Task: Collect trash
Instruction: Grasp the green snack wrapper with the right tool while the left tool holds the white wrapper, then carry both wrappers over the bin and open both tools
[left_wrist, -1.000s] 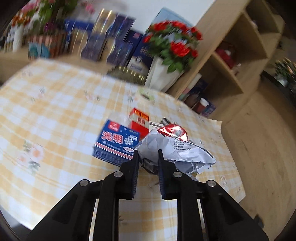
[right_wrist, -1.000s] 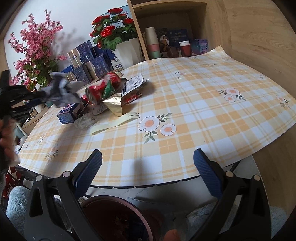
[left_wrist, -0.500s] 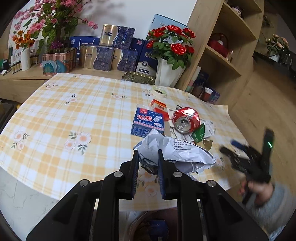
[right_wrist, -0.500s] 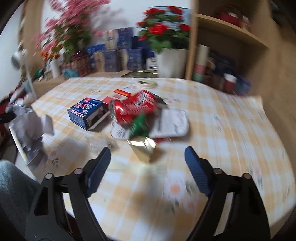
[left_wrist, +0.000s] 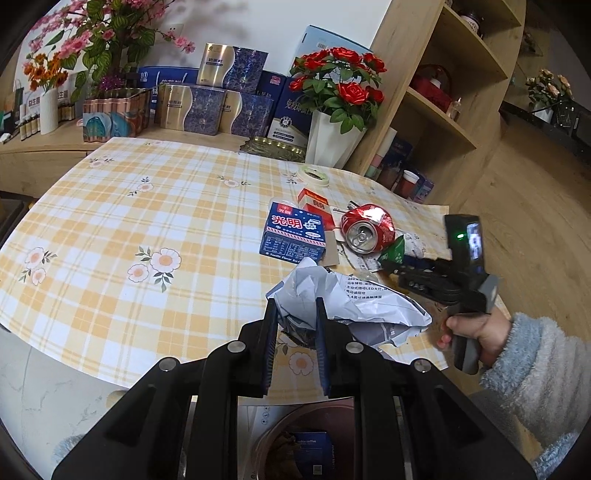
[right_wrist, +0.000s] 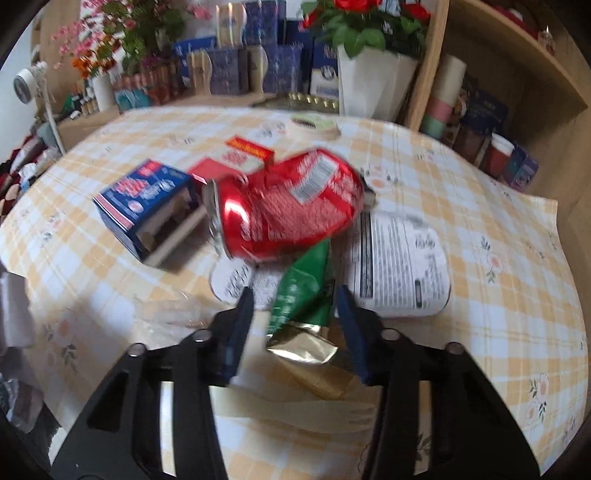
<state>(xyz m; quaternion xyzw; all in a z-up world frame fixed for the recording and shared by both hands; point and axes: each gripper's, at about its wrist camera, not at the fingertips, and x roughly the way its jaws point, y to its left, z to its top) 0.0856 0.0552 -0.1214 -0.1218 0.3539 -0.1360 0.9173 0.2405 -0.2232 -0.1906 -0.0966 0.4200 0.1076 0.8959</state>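
Observation:
My left gripper (left_wrist: 295, 306) is shut on a crumpled white and grey bag (left_wrist: 365, 302), held at the table's near edge above a brown bin (left_wrist: 280, 428). My right gripper (right_wrist: 294, 295) points down at the trash pile, its jaws closing. A green and gold wrapper (right_wrist: 303, 291) lies between them, with a gap on each side. In the left wrist view a hand in a fluffy sleeve holds the right gripper (left_wrist: 391, 264) at that wrapper (left_wrist: 395, 253). A crushed red can (right_wrist: 288, 206) lies just beyond it. A blue carton (right_wrist: 147, 195) lies to the can's left.
A white printed lid (right_wrist: 399, 266) lies right of the wrapper, a pale flat fork (right_wrist: 295, 410) under my right fingers. A red box (right_wrist: 247, 153) and a tape roll (right_wrist: 314, 125) sit farther back. A rose vase (left_wrist: 332, 144), boxes and wooden shelves (left_wrist: 443, 110) line the far side.
My left gripper drew back with the bag to the table's near edge above the bin. My right gripper swung from the table edge to the trash pile and its jaws narrowed around the green wrapper.

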